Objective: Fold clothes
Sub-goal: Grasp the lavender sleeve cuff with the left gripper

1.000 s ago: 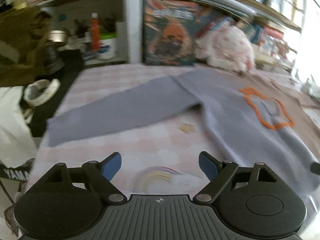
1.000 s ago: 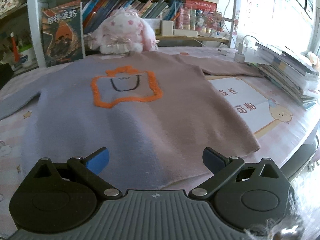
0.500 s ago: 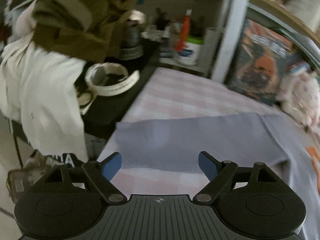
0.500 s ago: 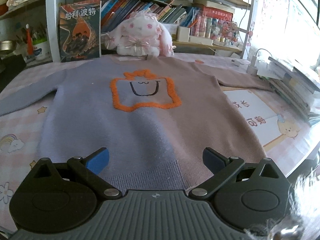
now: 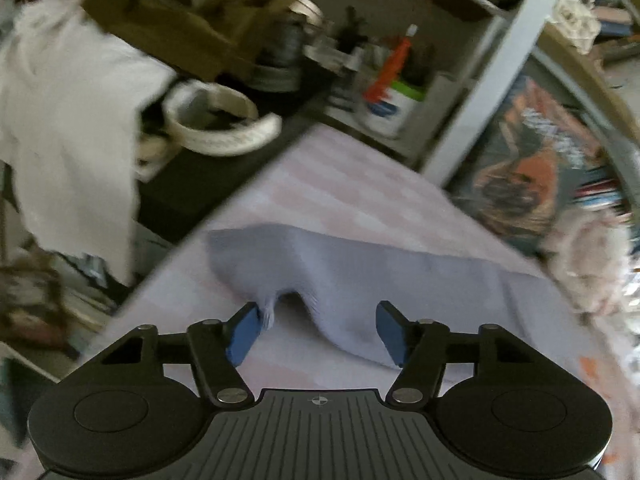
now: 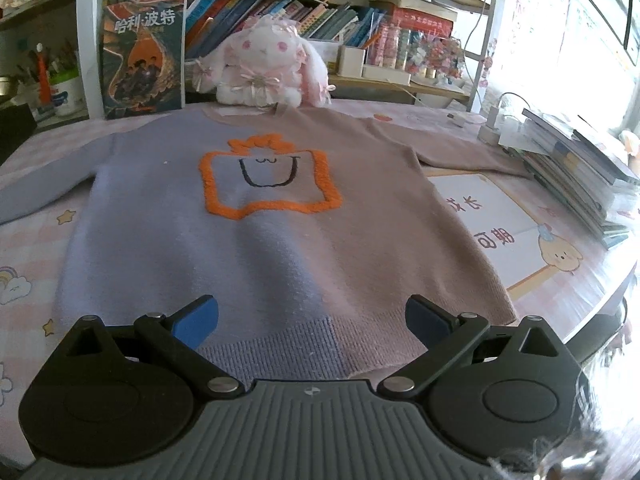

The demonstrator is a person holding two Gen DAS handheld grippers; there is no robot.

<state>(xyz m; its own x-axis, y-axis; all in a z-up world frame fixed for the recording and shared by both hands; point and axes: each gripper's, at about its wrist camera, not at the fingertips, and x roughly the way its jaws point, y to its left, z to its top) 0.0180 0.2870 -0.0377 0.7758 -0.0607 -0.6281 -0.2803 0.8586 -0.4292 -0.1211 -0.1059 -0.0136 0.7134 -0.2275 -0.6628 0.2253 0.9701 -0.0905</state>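
A two-tone sweater [image 6: 272, 240], lilac on the left half and dusty pink on the right, lies flat on the table with an orange fuzzy outline [image 6: 272, 184] on its chest. My right gripper [image 6: 312, 320] hovers open just above the ribbed hem, with nothing between its fingers. In the left wrist view the lilac sleeve [image 5: 360, 264] stretches towards the table's left edge. My left gripper [image 5: 318, 332] is open and low over it. The sleeve's near edge is rucked up between the blue fingers [image 5: 244, 332] and touches the left one.
A pink plush rabbit [image 6: 264, 68] and an upright book [image 6: 144, 60] stand behind the sweater. A stack of books [image 6: 580, 168] and a printed sheet [image 6: 492, 224] lie to the right. Beyond the table's left edge are a black surface with a white band [image 5: 216, 128] and hanging white cloth [image 5: 68, 120].
My left gripper swung left along the sleeve to its end, dropped onto it and narrowed, bunching the fabric. My right gripper drew back slightly towards the hem.
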